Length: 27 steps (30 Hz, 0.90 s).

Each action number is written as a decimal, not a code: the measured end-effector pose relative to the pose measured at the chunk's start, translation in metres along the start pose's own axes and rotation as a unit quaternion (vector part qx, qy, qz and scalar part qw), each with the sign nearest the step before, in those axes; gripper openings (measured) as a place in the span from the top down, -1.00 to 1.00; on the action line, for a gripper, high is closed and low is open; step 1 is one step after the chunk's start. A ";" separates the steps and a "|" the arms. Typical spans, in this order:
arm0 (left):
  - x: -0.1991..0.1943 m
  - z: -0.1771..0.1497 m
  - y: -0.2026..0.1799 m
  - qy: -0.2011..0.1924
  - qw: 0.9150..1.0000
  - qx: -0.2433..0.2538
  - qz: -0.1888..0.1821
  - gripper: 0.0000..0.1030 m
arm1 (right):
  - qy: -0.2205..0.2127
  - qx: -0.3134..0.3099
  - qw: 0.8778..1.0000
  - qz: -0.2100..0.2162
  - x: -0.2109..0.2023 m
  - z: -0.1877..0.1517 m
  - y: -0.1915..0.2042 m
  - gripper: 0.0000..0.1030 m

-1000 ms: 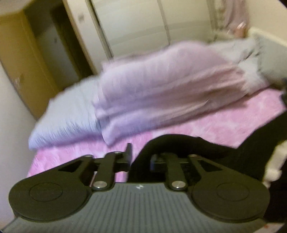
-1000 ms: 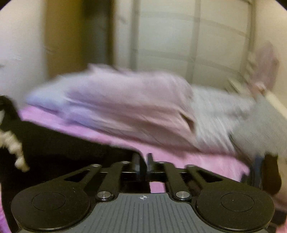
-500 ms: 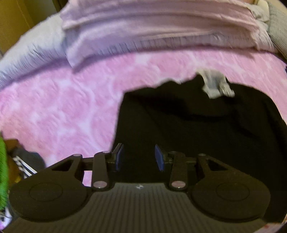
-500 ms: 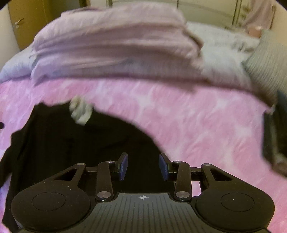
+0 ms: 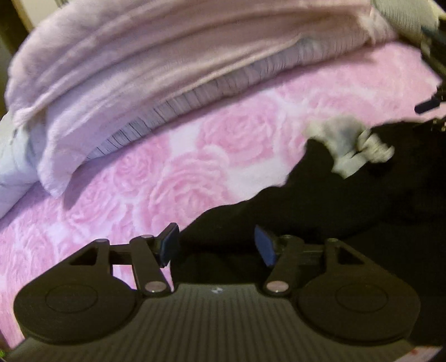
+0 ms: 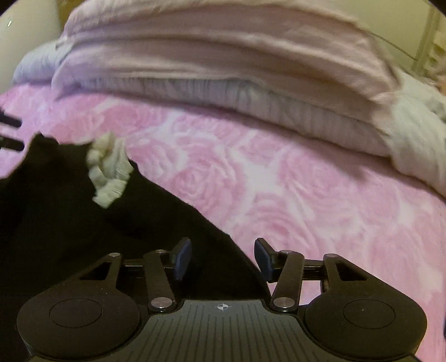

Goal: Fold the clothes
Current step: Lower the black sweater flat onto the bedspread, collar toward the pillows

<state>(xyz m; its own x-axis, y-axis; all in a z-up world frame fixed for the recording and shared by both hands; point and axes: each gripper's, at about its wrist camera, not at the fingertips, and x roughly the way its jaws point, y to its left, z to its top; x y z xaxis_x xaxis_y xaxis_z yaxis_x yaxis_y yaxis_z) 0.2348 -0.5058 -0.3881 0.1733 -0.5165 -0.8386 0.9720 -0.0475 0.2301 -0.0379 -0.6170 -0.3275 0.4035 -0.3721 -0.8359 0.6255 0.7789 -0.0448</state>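
Observation:
A black garment [image 5: 348, 211] lies spread on a pink rose-patterned bedspread [image 5: 167, 172]; a crumpled white piece [image 5: 348, 144] sits at its far edge. My left gripper [image 5: 216, 245] hovers low over the garment's left edge, its jaws opening, pads apart with nothing pressed between them. In the right wrist view the same black garment [image 6: 69, 222] with the white piece [image 6: 108, 170] fills the left. My right gripper [image 6: 223, 260] hangs over the garment's right edge, jaws opening, the cloth lying below the pads and not pinched.
A stack of folded lilac and pink blankets [image 5: 167, 69] runs across the far side of the bed, also the blankets [image 6: 223, 72] in the right wrist view. The pink bedspread [image 6: 320, 208] spreads bare to the right. A grey cushion [image 5: 401, 16] sits at far right.
Both grippers came down from holding the black garment up to just over the bed. Their jaws went from shut on the cloth to apart, and the garment now lies flat.

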 end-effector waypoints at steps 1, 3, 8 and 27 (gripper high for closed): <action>0.010 -0.002 0.001 0.010 1.000 0.008 -0.004 -0.02 | 0.012 -0.004 1.000 0.003 0.014 -0.002 0.000 0.07; 0.030 -0.006 -0.001 0.037 0.999 0.017 -0.012 0.43 | 0.023 -0.013 1.000 0.007 0.031 -0.008 0.000 0.18; 0.034 0.005 0.001 0.006 1.000 0.007 0.013 0.98 | -0.042 0.011 0.999 -0.016 0.010 0.008 -0.019 0.98; -0.100 -0.098 -0.014 0.087 0.952 -0.289 0.048 0.45 | 0.064 0.353 0.934 0.002 -0.172 -0.216 -0.029 0.08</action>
<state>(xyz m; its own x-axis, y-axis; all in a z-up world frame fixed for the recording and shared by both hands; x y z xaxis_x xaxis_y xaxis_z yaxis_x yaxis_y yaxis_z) 0.2191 -0.3700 -0.3557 0.2403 -0.3428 -0.9082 0.8664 0.4977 0.0413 -0.2694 -0.4664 -0.3009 0.3524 -0.2721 -0.8954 0.9263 0.2377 0.2923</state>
